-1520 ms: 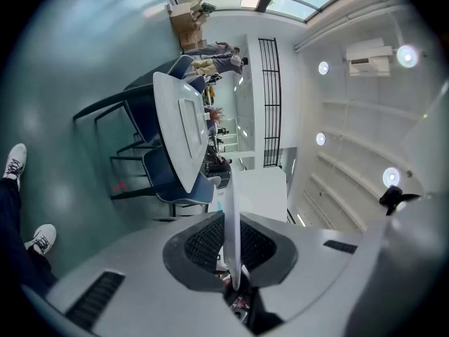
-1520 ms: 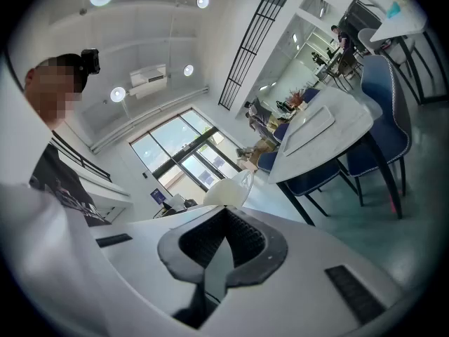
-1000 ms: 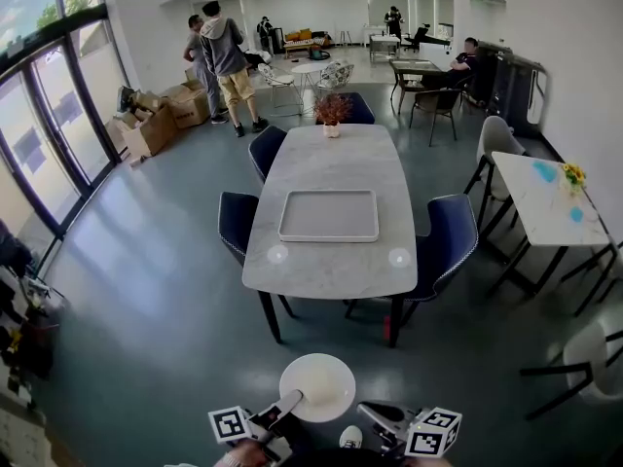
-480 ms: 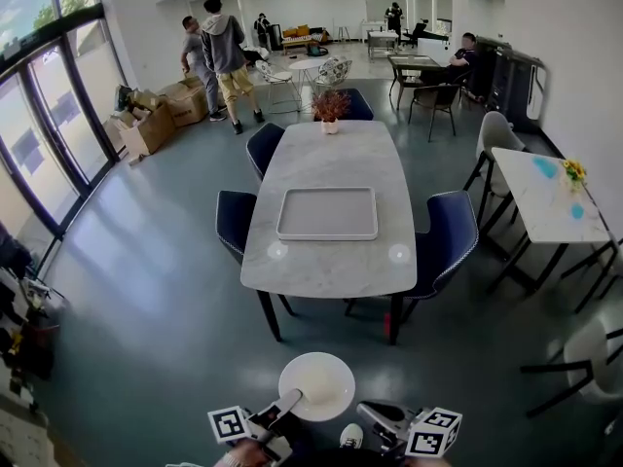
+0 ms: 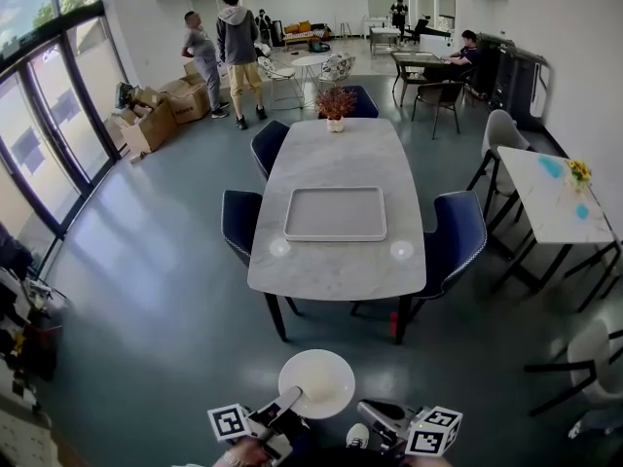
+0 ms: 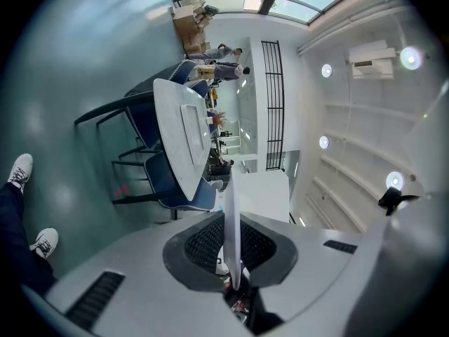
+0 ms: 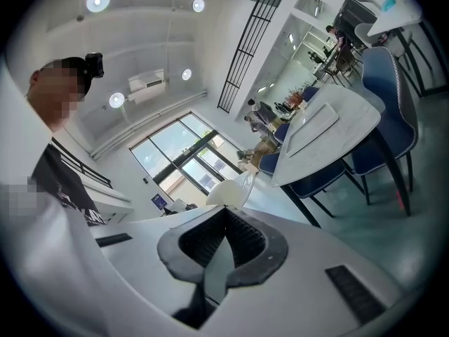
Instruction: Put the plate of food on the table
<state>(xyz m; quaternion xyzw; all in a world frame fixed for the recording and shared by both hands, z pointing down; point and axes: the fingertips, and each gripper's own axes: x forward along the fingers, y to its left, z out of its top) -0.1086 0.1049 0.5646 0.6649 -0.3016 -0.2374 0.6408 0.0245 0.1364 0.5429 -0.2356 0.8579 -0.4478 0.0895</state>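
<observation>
Grey tray (image 5: pixel 335 213), potted plant (image 5: pixel 336 103), blue chairs (image 5: pixel 458 239), cardboard boxes (image 5: pixel 148 129), standing people (image 5: pixel 238 37).

There is one plate (image 5: pixel 316 384), one tray (image 5: pixel 335 213), one potted plant (image 5: pixel 336 103), two round discs (image 5: pixel 279 247) and four blue chairs (image 5: pixel 453 241) around one counter (image 5: pixel 336 163).

No lettering or number is legible; the left gripper (image 5: pixel 293 398) and right gripper (image 5: pixel 369 412) bear only square marker patterns.
</observation>
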